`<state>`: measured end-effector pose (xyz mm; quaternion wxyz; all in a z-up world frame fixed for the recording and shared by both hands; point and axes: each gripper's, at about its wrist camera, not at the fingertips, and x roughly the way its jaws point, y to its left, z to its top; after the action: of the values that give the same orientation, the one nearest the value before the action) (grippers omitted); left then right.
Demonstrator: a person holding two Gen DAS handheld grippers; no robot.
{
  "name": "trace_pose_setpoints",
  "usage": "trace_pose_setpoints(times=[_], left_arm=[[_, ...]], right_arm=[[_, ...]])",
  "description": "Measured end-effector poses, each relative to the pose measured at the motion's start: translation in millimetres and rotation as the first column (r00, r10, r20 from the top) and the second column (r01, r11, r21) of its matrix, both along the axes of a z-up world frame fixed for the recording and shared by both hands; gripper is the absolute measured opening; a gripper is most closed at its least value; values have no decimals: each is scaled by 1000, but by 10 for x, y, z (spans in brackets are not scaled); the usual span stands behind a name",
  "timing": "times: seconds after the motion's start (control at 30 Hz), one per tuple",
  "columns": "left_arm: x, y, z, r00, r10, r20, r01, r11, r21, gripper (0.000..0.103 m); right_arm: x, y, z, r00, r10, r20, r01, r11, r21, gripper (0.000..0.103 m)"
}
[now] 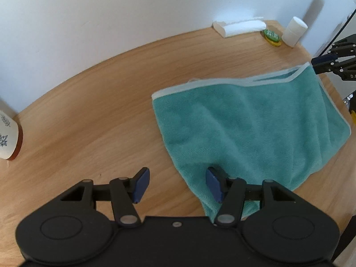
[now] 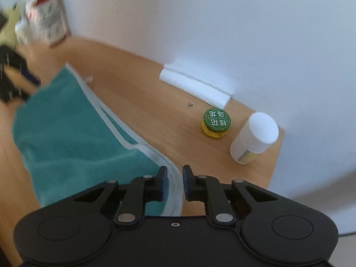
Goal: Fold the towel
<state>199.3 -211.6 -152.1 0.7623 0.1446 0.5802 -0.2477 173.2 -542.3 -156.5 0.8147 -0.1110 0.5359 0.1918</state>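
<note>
Towel (image 1: 249,129), one teal cloth with a pale hem, lies folded double on my wooden worktop (image 1: 93,111). My left claw (image 1: 176,183) is spread wide, its right pad over the towel's near corner, and I cannot tell whether it touches. My right claw (image 2: 174,183) has its jaws narrowly apart with the pale hem running between them; whether they pinch it I cannot tell, as the cloth there is blurred. Its body hides the towel's nearest edge. Beyond, I count one green-lidded tin (image 2: 216,123), one white bottle (image 2: 254,140), one white folded cloth (image 2: 195,86) against the wall, and a patterned box (image 2: 47,20), smeared.
</note>
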Motion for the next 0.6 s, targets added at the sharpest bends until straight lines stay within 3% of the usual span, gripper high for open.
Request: trace_pose_setpoints(times=[0.27, 0.33, 0.6], left_arm=[[-47, -16, -3, 1000, 4, -6, -4, 1000, -2, 57], [-50, -27, -10, 1000, 6, -7, -6, 1000, 4, 57], [-68, -88, -60, 1000, -8, -6, 8, 999, 42, 57]], right_arm=[[-81, 63, -186, 999, 15, -39, -15, 1000, -6, 15], [-99, 90, -190, 999, 24, -31, -24, 999, -22, 11], [-131, 72, -69, 999, -39, 17, 40, 998, -45, 10]])
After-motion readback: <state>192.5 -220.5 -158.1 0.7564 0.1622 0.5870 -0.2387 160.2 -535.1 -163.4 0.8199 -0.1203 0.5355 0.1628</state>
